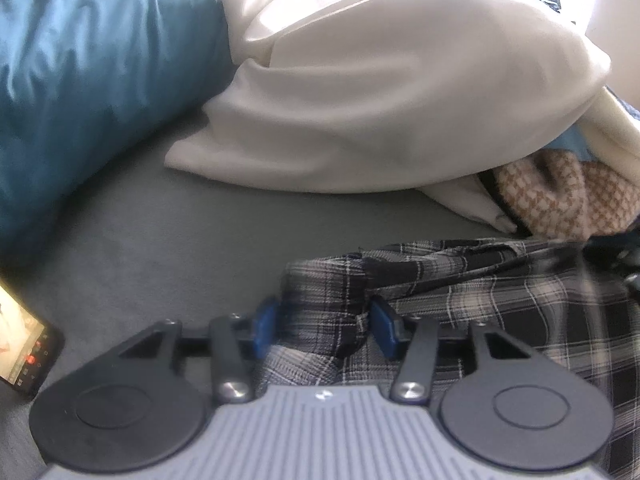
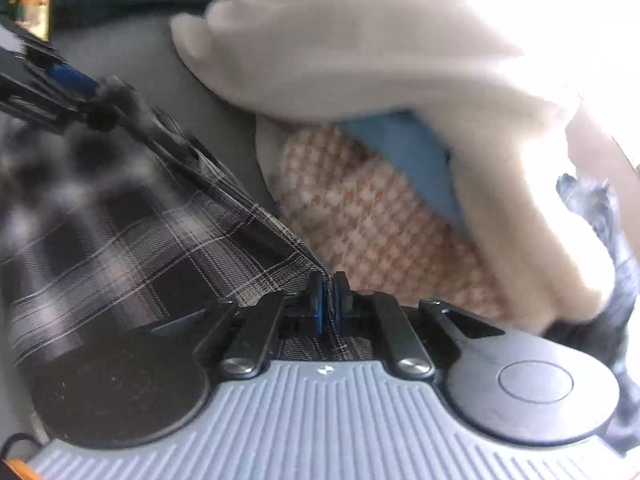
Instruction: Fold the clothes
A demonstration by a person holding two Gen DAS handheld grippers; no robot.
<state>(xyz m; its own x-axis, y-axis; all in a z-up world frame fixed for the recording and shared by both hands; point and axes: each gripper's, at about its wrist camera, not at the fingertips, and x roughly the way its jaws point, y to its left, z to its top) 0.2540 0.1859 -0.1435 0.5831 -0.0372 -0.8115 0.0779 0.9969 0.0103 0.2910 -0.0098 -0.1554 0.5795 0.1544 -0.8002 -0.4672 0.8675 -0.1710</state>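
Note:
A black, grey and white plaid garment (image 1: pixel 500 300) lies on the grey bed sheet (image 1: pixel 180 240). My left gripper (image 1: pixel 324 328) is open, its blue pads wide apart on either side of a bunched corner of the plaid cloth. In the right wrist view my right gripper (image 2: pixel 328 296) is shut on an edge of the plaid garment (image 2: pixel 160 232). That edge runs up and left to the blurred left gripper (image 2: pixel 80 84), and the cloth hangs between the two.
A big white garment (image 1: pixel 380 100) is heaped beyond the plaid. A tan houndstooth cloth (image 1: pixel 568 200) and a blue piece (image 2: pixel 408 152) lie under its right side. A teal duvet (image 1: pixel 80 80) fills the left. A lit phone (image 1: pixel 24 348) lies at the left edge.

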